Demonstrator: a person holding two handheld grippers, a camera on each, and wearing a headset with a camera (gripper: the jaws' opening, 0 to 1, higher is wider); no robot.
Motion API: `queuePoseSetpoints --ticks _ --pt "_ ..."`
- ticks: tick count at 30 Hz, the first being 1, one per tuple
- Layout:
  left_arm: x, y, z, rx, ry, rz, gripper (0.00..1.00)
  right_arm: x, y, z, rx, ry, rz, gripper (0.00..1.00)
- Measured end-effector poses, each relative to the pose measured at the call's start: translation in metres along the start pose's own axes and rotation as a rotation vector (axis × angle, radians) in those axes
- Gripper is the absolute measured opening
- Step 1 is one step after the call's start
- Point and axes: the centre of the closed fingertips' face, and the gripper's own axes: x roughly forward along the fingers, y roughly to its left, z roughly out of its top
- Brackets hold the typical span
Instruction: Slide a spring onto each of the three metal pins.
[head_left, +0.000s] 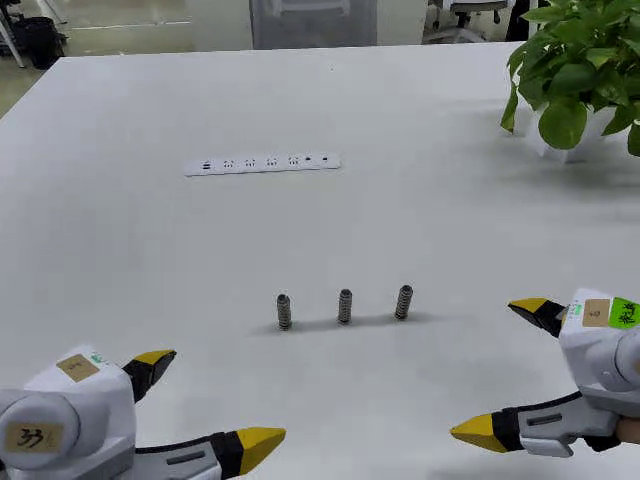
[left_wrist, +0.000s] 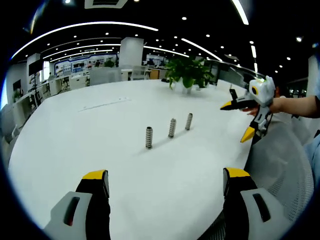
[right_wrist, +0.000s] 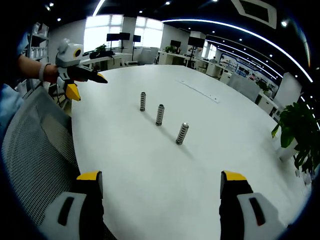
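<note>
Springs of grey coiled metal (head_left: 345, 306) stood over the three upright metal pins (head_left: 404, 290), side by side in a row on the white tabletop (head_left: 150, 250). Your left gripper (head_left: 212, 397) and right gripper (head_left: 492, 368) hung nearer you on either side, yellow-tipped jaws spread wide, gripping nothing. Beyond lay a white power strip (head_left: 262, 162) and a green potted plant (head_left: 575, 70).

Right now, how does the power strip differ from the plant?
The power strip is white and lies flat; the plant is green and stands upright. The power strip sits mid-table; the plant is near the far right corner. Both rest on the table, beyond the pins.
</note>
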Motion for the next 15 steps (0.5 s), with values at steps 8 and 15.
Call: queuePoseSetpoints --ticks 8,15 --pt "-0.002 0.0 0.005 -0.019 -0.029 0.031 0.96 -0.005 -0.003 0.004 0.043 -0.084 -0.068 0.99" --pt "0.009 -0.007 0.015 0.001 -0.038 0.05 0.96 -0.006 0.002 0.0 0.024 -0.099 -0.063 0.99"
